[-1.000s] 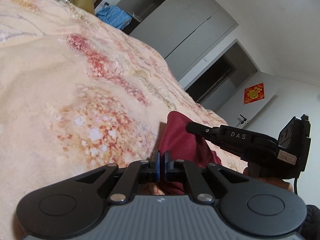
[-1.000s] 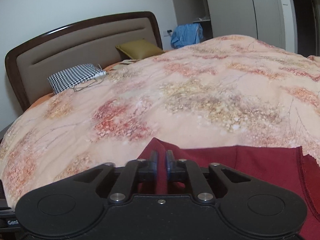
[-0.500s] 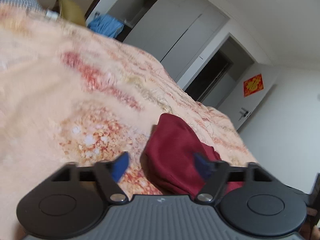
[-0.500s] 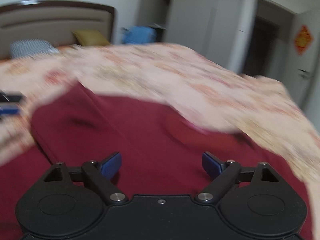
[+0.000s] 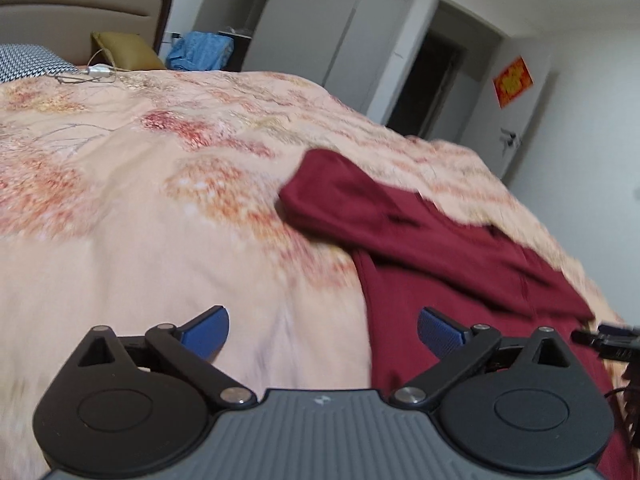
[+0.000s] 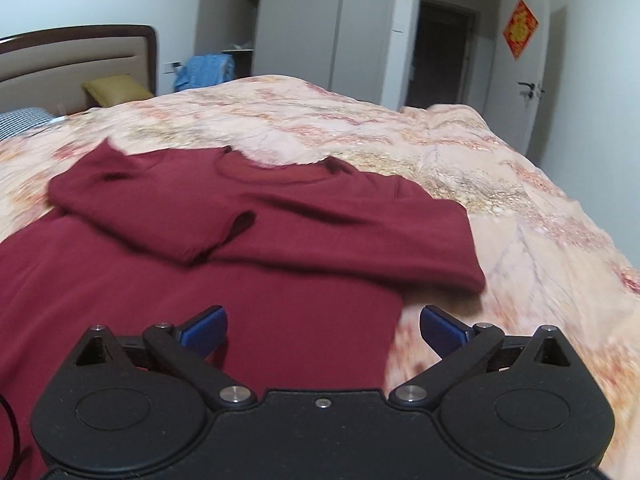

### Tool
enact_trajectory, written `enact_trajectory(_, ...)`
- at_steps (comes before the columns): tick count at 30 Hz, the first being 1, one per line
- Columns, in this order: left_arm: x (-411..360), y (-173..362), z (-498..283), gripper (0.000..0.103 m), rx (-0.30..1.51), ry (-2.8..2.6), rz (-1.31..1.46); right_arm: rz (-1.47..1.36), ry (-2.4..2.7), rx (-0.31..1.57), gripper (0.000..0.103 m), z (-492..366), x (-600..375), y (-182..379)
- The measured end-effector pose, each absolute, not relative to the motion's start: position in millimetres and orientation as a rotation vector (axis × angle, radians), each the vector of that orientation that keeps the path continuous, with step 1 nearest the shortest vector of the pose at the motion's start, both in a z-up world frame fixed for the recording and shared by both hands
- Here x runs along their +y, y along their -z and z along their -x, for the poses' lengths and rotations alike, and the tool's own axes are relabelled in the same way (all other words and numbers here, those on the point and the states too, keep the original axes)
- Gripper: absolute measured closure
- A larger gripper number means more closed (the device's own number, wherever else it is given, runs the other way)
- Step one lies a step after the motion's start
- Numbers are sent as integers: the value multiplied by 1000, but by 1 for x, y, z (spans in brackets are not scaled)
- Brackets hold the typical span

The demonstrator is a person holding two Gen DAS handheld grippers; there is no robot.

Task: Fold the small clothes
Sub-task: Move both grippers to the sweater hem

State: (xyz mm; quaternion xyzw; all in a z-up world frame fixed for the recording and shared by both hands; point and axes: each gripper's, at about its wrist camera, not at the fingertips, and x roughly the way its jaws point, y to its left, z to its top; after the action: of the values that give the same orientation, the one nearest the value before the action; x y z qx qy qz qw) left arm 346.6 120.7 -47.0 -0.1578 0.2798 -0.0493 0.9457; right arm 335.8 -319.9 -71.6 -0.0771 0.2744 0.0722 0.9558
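Shirt (image 6: pixel 248 248): I see it flat on the quilt (image 6: pixel 460 152), both sleeves folded in.
Left gripper (image 5: pixel 322 330): wide, holding nothing.
Right gripper (image 6: pixel 323 330): wide, empty above my shirt's hem.

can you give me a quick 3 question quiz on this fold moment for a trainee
1. True or false: the right gripper is clamped on the maroon shirt.
2. Which sleeve lies on top where the two cross the chest: A) the camera-left one, B) the camera-right one?
3. Fill in: the shirt lies on a floral ____.

Key
1. False; both it and the left gripper are open and hold nothing.
2. A; the cuff overlaps the other sleeve.
3. Duvet.
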Motion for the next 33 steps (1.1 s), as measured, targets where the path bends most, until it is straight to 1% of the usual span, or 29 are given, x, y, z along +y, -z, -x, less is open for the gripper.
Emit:
enact_trajectory(6, 96, 45, -305, 0, 617, 113, 265, 261, -217, 517, 1, -260, -310, 70)
enact_trajectory(12, 68, 39, -269, 0, 647, 128, 209, 488, -306, 407, 1, -177, -278, 80)
enact_trajectory(16, 46, 37, -243, 0, 642, 149, 143, 578, -357, 373, 1, -135, -260, 93)
enact_trajectory(24, 25, 39, -202, 0, 651, 174, 100, 635, -365, 364, 1, -98, -246, 108)
enact_trajectory(28, 23, 44, -191, 0, 665, 175, 100, 712, -301, 361, 1, -97, -240, 123)
enact_trajectory(29, 22, 45, -189, 0, 668, 175, 98, 715, -282, 352, 2, -100, -241, 125)
enact_trajectory(31, 21, 46, -184, 0, 674, 175, 90, 672, -269, 339, 11, -102, -245, 121)
enact_trajectory(33, 18, 47, -179, 0, 671, 182, 70, 626, -274, 333, 26, -105, -249, 114)
